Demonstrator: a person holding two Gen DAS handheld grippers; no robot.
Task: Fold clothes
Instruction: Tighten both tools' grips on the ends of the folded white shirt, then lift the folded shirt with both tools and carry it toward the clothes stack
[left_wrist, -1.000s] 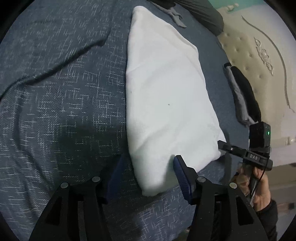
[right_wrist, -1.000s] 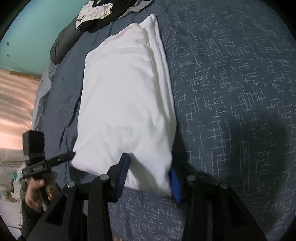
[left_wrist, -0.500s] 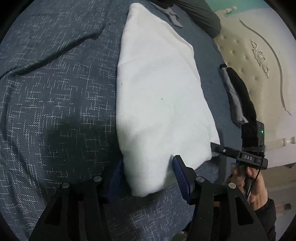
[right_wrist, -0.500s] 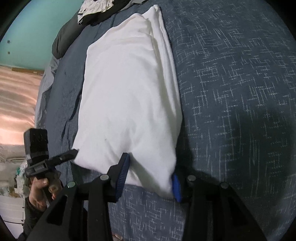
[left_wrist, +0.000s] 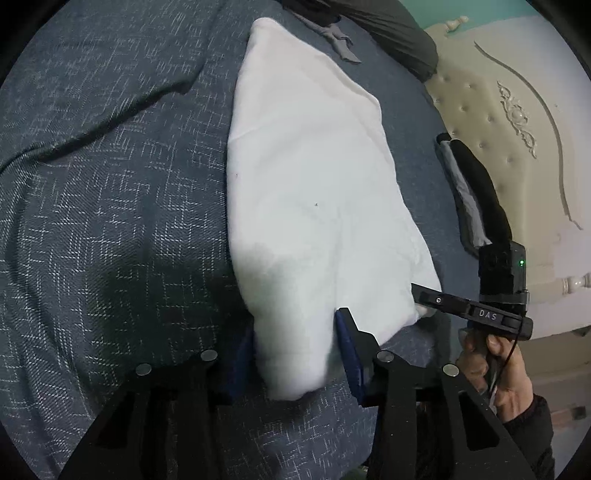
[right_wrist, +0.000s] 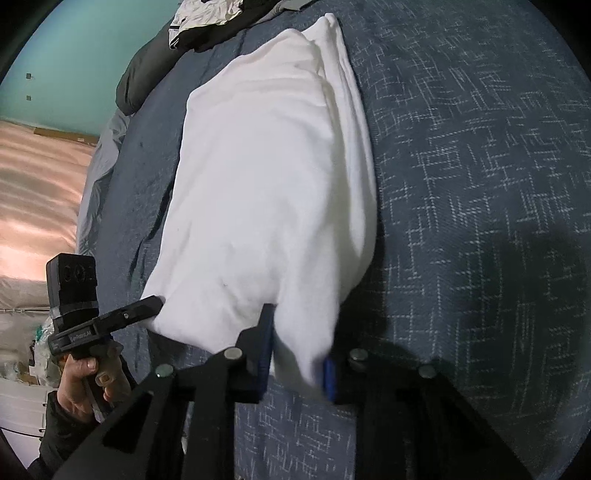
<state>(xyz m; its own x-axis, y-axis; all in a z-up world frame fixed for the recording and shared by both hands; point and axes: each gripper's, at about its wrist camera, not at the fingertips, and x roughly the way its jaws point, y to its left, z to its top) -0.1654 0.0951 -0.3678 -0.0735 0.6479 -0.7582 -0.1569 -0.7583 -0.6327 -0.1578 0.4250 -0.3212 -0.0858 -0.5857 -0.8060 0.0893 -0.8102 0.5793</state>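
White garment (left_wrist: 310, 192) lay folded on blue bedspread (left_wrist: 110, 206), left gripper (left_wrist: 295, 354) and right gripper (right_wrist: 299, 354) each straddled a near corner, fingers parted, not clamped.

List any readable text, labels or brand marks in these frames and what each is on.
"DAS": white letters on the right claw, seen in the left wrist view.
Small white label on the left claw, seen in the right wrist view: too blurred to read.
No other text is visible.
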